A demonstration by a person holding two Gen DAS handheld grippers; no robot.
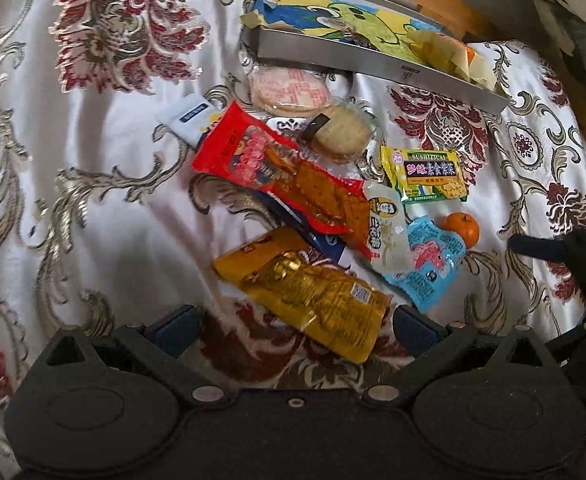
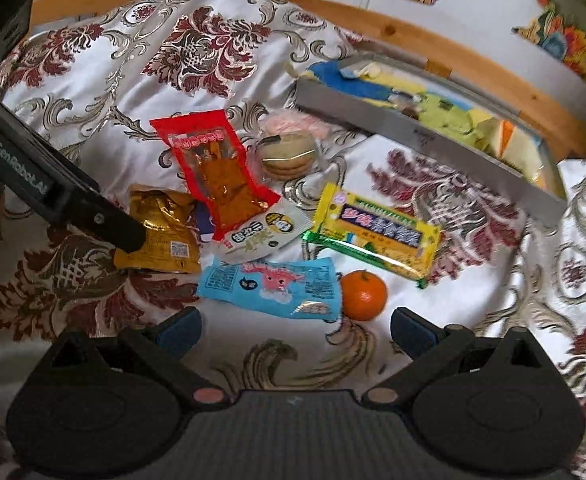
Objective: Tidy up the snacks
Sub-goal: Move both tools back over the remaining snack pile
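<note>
Gaping wide, both tools hold nothing above the snack packets.

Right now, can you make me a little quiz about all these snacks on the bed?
1. True or false: the orange lies inside the tray.
2. Which packet touches the orange? A) the blue packet B) the red packet C) the gold packet
3. Fill the gap: both the left gripper and the right gripper are ____.

Key: 1 false, it sits on the cloth beside the packets. 2 A. 3 open, holding nothing.
</note>
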